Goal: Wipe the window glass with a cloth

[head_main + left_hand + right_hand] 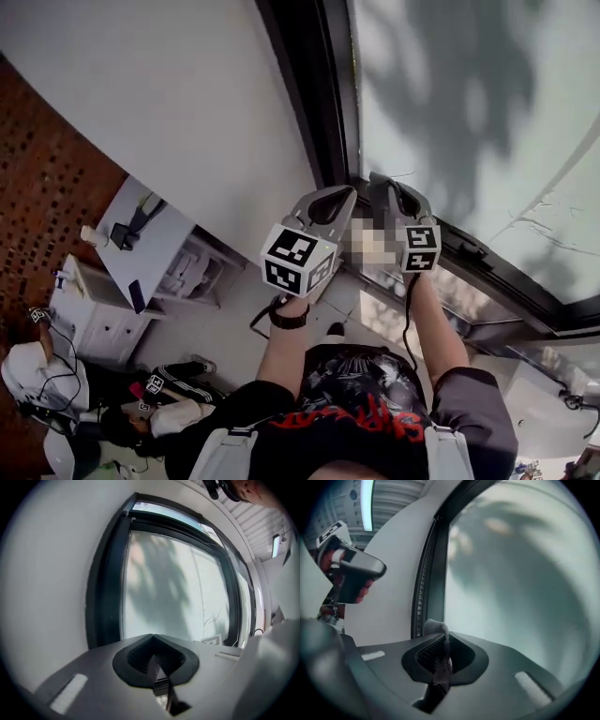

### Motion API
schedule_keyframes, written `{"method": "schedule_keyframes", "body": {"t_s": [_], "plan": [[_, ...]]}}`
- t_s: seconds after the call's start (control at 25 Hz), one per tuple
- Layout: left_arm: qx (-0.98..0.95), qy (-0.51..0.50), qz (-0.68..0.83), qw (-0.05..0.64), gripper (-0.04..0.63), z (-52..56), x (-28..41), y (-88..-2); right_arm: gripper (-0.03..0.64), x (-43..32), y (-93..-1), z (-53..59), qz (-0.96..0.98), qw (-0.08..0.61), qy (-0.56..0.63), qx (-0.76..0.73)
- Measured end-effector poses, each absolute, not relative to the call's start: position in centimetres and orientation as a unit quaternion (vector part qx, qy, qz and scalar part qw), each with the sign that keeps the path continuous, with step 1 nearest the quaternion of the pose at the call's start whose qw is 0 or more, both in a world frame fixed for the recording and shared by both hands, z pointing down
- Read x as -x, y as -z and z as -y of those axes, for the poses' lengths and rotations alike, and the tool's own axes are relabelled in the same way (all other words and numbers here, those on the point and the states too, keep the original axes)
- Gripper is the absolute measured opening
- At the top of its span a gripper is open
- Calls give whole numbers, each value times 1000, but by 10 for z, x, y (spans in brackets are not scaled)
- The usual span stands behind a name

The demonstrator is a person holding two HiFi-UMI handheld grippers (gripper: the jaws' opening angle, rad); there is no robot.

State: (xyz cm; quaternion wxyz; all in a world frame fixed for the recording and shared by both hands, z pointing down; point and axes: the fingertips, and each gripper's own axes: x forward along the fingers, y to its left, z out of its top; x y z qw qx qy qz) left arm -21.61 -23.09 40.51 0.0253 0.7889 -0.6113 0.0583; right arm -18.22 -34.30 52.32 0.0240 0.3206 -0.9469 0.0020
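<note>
The window glass (469,103) fills the upper right of the head view inside a dark frame (309,84). It also shows in the left gripper view as window glass (173,588) and in the right gripper view as window glass (520,573). My right gripper (440,641) is shut on a grey cloth (436,629), and a fold of it pokes out past the jaws, short of the glass. My left gripper (153,639) is shut with nothing in it. Both are held up side by side before the frame: left gripper (345,195), right gripper (382,183).
A white wall (169,94) runs left of the window frame. Below stand a white cabinet (103,319) and a white desk (150,244) by a brick surface (47,169). Bags and cables lie around (159,403). A ceiling light (368,503) glows above.
</note>
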Motion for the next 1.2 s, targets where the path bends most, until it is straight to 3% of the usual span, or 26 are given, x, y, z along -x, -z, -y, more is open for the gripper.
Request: {"method": "schedule_keyframes", "body": {"t_s": [0.2, 0.4, 0.6, 1.2], "plan": [[-767, -60, 638, 26, 0, 212, 270, -414, 17, 249, -559, 358, 946, 69, -2, -315], [-778, -52, 625, 34, 0, 219, 285, -420, 17, 240, -584, 373, 934, 88, -24, -347], [-812, -47, 580, 46, 0, 248, 260, -433, 17, 184, -588, 364, 918, 87, -14, -387], [-904, -35, 421, 58, 0, 303, 49, -448, 17, -91, -570, 346, 832, 49, -22, -552]]}}
